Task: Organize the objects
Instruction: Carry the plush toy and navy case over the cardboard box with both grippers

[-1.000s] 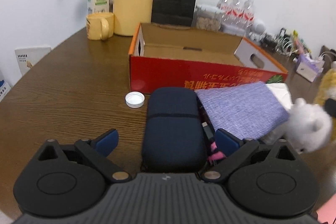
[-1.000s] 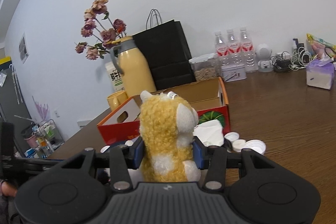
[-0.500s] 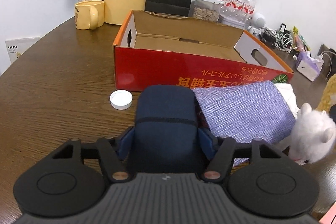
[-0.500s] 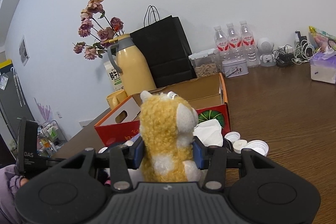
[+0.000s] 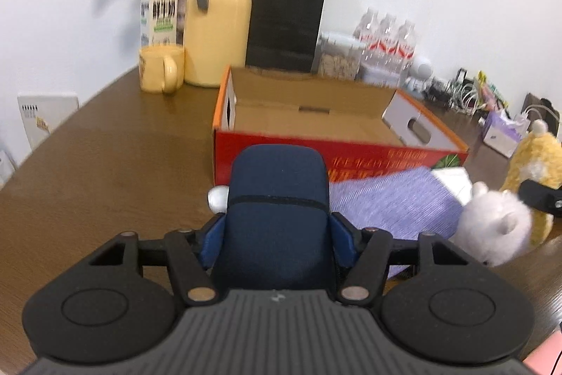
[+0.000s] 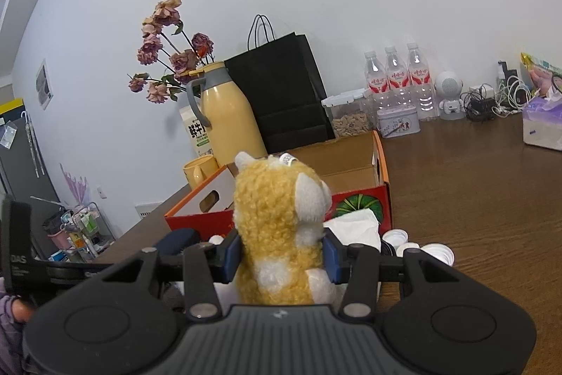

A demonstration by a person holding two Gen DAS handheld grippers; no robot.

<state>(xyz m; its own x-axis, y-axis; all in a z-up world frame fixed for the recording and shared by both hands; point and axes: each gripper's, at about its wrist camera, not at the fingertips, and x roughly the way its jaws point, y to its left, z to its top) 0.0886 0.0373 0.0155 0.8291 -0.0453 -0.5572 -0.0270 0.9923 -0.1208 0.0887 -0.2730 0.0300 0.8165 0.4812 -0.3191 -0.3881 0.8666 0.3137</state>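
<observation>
Case: the dark blue case (image 5: 277, 209), rounded with a seam across, sits in front of the red box (image 5: 337, 150).
Left gripper (image 5: 277, 234): its jaws have just been closing and now clamp the case.
Right gripper (image 6: 281, 252): clamped on the yellow plush toy (image 6: 281, 217).
Writing: the box print is blurred, probably Chinese.
Axis: the case's long side points far, toward the box.

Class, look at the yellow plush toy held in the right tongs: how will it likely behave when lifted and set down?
The yellow plush toy looks fluffy, so probably light and squashy. The right tongs pinch its body, so it may sag slightly. Being soft, it likely won't break, but could topple.
</observation>
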